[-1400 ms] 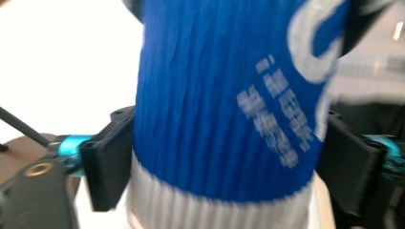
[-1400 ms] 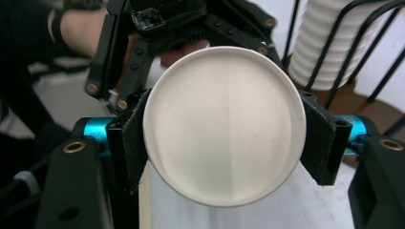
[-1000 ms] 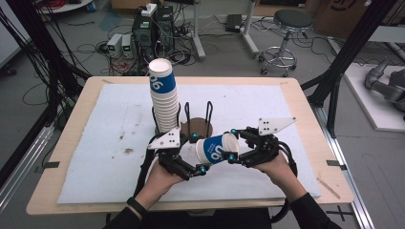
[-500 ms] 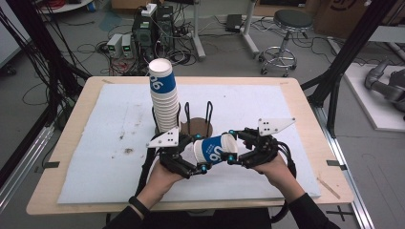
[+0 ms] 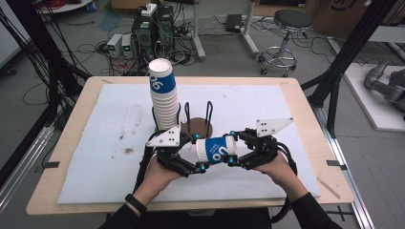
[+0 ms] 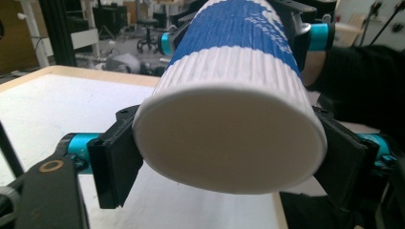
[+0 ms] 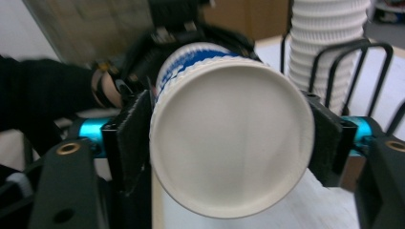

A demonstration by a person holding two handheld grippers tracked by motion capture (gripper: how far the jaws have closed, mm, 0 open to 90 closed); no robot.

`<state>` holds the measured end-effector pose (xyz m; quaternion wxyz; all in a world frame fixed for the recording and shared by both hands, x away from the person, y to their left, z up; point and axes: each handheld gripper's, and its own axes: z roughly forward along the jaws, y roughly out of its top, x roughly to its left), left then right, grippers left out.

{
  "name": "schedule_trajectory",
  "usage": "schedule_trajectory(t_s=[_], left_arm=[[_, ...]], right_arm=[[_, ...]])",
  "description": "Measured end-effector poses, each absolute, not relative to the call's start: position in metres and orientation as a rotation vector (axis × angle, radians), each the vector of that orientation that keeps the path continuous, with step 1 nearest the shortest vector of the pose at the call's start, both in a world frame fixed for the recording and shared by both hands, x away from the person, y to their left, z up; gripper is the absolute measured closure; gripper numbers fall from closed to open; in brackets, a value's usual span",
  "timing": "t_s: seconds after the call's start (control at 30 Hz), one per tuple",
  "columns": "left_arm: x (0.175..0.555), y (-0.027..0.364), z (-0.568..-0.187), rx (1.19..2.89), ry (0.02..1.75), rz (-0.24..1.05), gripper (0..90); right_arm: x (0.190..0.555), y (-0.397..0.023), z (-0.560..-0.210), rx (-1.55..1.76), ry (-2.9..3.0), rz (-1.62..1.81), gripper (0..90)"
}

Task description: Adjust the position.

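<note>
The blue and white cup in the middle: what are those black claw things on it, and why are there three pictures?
Those claws are grippers: tools a person holds, one in each hand. The high view looks down on the table; the other two come from cameras riding on each gripper. On the white mat stands a wire rack with a stack of cups. The cup lies sideways in the air. The left gripper's jaws have just been closing and press on its narrow end. The right gripper's jaws have just been opening around its wide end; whether they grip is unclear.
</note>
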<state>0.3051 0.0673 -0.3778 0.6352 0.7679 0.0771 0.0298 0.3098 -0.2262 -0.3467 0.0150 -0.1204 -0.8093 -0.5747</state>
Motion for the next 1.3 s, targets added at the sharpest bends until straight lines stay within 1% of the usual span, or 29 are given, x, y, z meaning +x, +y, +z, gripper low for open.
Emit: schedule_trajectory(t_s=[0.07, 0.4, 0.57, 0.73, 0.8, 0.9, 0.97, 1.03, 1.1, 1.13, 1.3], left_arm=[[0.304, 0.067, -0.376, 1.775, 0.171, 0.083, 20.7], [0.303, 0.070, -0.363, 1.897, 0.135, 0.149, 20.8], [0.301, 0.065, -0.359, 2.013, 0.104, 0.177, 20.8], [0.298, 0.059, -0.357, 2.060, 0.076, 0.177, 20.8], [0.297, 0.058, -0.357, 2.066, 0.070, 0.182, 20.9], [0.298, 0.060, -0.358, 2.031, 0.079, 0.163, 20.7], [0.299, 0.062, -0.359, 1.969, 0.096, 0.150, 17.8], [0.300, 0.064, -0.362, 1.874, 0.134, 0.115, 15.2], [0.302, 0.066, -0.366, 1.791, 0.169, 0.072, 10.6], [0.302, 0.066, -0.367, 1.768, 0.178, 0.058, 9.1], [0.306, 0.066, -0.374, 1.671, 0.218, -0.013, 7.1]], right_arm=[[0.309, -0.224, -0.346, -0.355, -2.580, -1.736, 23.7], [0.305, -0.227, -0.336, -0.307, -2.715, -1.663, 21.3], [0.303, -0.224, -0.336, -0.290, -2.773, -1.613, 21.3], [0.302, -0.211, -0.345, -0.237, -2.844, -1.498, 21.5], [0.303, -0.208, -0.347, -0.211, -2.856, -1.455, 25.7], [0.302, -0.209, -0.347, -0.199, -2.847, -1.470, 27.1], [0.304, -0.212, -0.346, -0.193, -2.818, -1.502, 27.8], [0.306, -0.216, -0.347, -0.199, -2.749, -1.553, 29.1], [0.307, -0.220, -0.348, -0.227, -2.694, -1.615, 29.3], [0.308, -0.222, -0.349, -0.246, -2.654, -1.648, 29.3], [0.311, -0.228, -0.349, -0.269, -2.559, -1.739, 29.4]])
